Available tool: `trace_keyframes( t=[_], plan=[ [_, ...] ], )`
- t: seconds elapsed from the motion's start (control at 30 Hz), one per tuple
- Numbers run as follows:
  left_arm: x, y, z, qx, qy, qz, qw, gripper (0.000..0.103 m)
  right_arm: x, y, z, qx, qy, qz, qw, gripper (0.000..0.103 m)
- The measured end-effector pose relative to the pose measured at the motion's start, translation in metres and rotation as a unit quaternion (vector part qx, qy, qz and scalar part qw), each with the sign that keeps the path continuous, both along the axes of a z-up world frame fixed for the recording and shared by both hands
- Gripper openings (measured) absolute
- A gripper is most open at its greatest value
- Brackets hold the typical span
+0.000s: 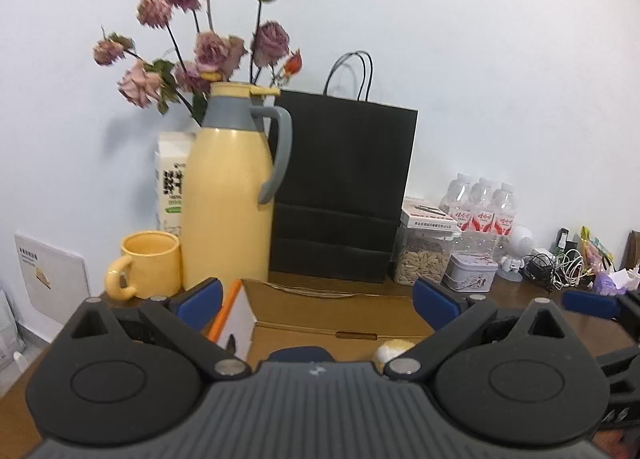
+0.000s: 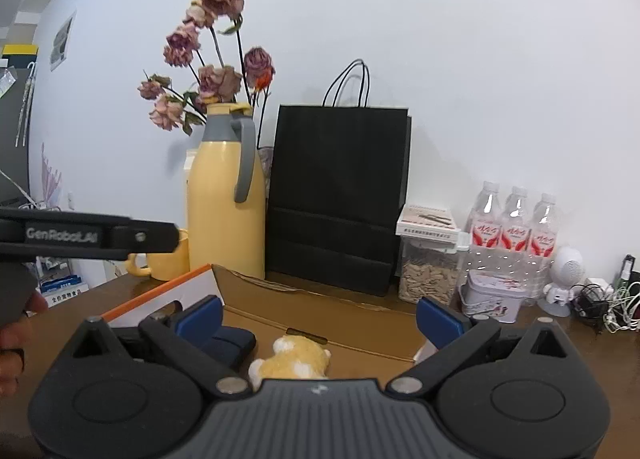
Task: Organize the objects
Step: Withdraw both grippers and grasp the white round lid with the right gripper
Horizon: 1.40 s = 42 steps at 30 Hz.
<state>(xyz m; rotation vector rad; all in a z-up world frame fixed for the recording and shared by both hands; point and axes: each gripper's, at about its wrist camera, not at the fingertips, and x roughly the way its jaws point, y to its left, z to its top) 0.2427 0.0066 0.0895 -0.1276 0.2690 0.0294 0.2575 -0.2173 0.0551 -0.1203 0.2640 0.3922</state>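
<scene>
White wall backs a brown desk (image 2: 120, 299) crowded with a yellow jug (image 2: 226, 211), a yellow mug (image 1: 150, 263), a black paper bag (image 2: 336, 195), 3 water bottles (image 2: 516, 227) and a seed jar (image 2: 428, 275). In front sits an open cardboard box (image 2: 320, 311). A plush toy (image 2: 292, 359) and a dark blue object (image 2: 236, 343) already lie inside it. The left gripper (image 1: 318, 295) and right gripper (image 2: 320, 315) both hover over the box, jaws spread wide, holding nothing. Sorting looks partly done; the desk clutter remains.
</scene>
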Motion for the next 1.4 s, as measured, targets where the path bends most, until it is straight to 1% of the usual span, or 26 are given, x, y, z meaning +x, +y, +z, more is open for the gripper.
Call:
trace_keyframes(
  t=[0.13, 0.23, 0.37, 0.47, 0.6, 0.7, 0.93, 0.97, 1.0, 1.03, 1.1, 1.13, 1.17, 1.2, 1.4],
  plan=[
    [-0.022, 0.010, -0.005, -0.008, 0.009, 0.007, 0.9999, 0.103, -0.022, -0.013, -0.004, -0.006, 0.000, -0.005, 1.000, 0.103],
    [-0.040, 0.020, -0.013, -0.022, 0.015, 0.018, 0.9995, 0.103, -0.037, -0.021, -0.017, -0.013, 0.011, -0.012, 1.000, 0.103],
    [-0.057, 0.030, -0.029, -0.023, 0.039, 0.030, 0.9985, 0.103, -0.052, -0.034, -0.039, -0.021, 0.044, -0.020, 0.999, 0.103],
    [-0.069, 0.034, -0.044, -0.007, 0.062, 0.048, 0.9969, 0.103, -0.061, -0.043, -0.060, -0.031, 0.074, -0.032, 0.996, 0.103],
    [-0.083, 0.043, -0.064, 0.000, 0.091, 0.059, 0.9941, 0.103, -0.069, -0.056, -0.086, -0.044, 0.119, -0.049, 0.991, 0.103],
    [-0.093, 0.049, -0.073, -0.001, 0.105, 0.063, 0.9924, 0.103, -0.076, -0.060, -0.093, -0.043, 0.131, -0.052, 0.989, 0.103],
    [-0.112, 0.052, -0.080, -0.011, 0.116, 0.057, 0.9915, 0.103, -0.085, -0.056, -0.099, -0.046, 0.147, -0.047, 0.987, 0.103],
    [-0.114, 0.051, -0.080, -0.012, 0.117, 0.056, 0.9915, 0.103, -0.086, -0.055, -0.101, -0.051, 0.152, -0.048, 0.986, 0.100],
    [-0.115, 0.051, -0.081, -0.012, 0.118, 0.053, 0.9915, 0.103, -0.087, -0.054, -0.103, -0.054, 0.159, -0.047, 0.985, 0.094],
    [-0.116, 0.050, -0.080, -0.011, 0.119, 0.051, 0.9916, 0.103, -0.088, -0.055, -0.103, -0.052, 0.164, -0.044, 0.984, 0.089],
    [-0.119, 0.048, -0.080, -0.011, 0.118, 0.047, 0.9918, 0.103, -0.089, -0.057, -0.104, -0.047, 0.171, -0.039, 0.983, 0.071],
    [-0.120, 0.047, -0.080, -0.011, 0.118, 0.045, 0.9919, 0.103, -0.089, -0.058, -0.104, -0.044, 0.174, -0.036, 0.983, 0.065],
    [-0.122, 0.046, -0.080, -0.011, 0.118, 0.045, 0.9919, 0.103, -0.090, -0.059, -0.104, -0.038, 0.175, -0.031, 0.983, 0.048],
    [-0.123, 0.045, -0.080, -0.012, 0.118, 0.044, 0.9920, 0.103, -0.090, -0.059, -0.104, -0.036, 0.176, -0.030, 0.983, 0.039],
    [-0.129, 0.043, -0.077, -0.011, 0.116, 0.046, 0.9922, 0.103, -0.095, -0.064, -0.101, -0.018, 0.155, -0.035, 0.987, 0.039]
  ],
)
